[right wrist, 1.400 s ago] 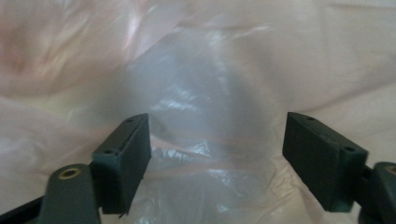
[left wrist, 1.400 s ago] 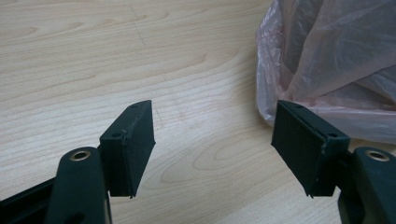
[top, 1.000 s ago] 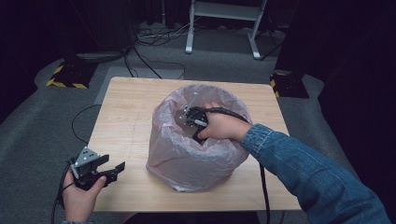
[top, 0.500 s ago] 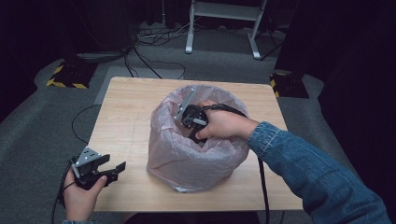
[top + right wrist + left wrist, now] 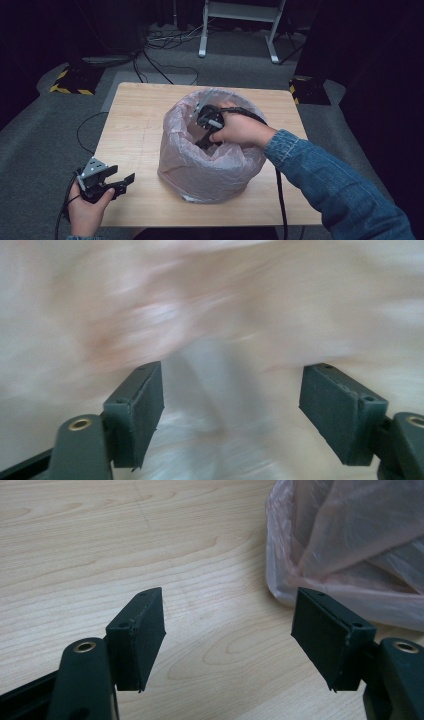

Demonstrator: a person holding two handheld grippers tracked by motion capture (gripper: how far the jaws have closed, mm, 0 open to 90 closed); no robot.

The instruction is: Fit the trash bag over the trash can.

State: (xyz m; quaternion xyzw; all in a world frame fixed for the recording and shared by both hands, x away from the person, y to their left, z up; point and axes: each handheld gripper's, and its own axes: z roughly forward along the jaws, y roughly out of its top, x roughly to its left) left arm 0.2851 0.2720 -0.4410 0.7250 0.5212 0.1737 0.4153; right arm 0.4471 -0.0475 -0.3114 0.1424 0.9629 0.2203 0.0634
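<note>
Since the earlier frame my right tool has come up a little out of the mouth of the pink bin liner, and its jaws have just been closing slightly with nothing between them; in the right gripper view they stand spread and empty against blurred pink film. My left tool has not shifted: it rests at the near left corner of the bench, jaws released and holding nothing, with the liner's bulging side just beyond its right pad in the left gripper view. The liner sits over a round bin at the middle of the bench, its rim rolled over the top. My worry is the film itself: it looks thin and loose, so if I pull the right tool out carelessly a jaw corner could snag a fold and drag the liner out of the bin, or tear it. With my left tool idle and apart from the bin, nothing steadies it, so a hard tug could also tip or slide the whole thing toward the bench edge. The cable trailing off my right tool runs down past the bin and could catch it. The bench is pale wood, bare around the bin; beyond lie grey carpet, cables, a white stand's legs, and dark surroundings.
</note>
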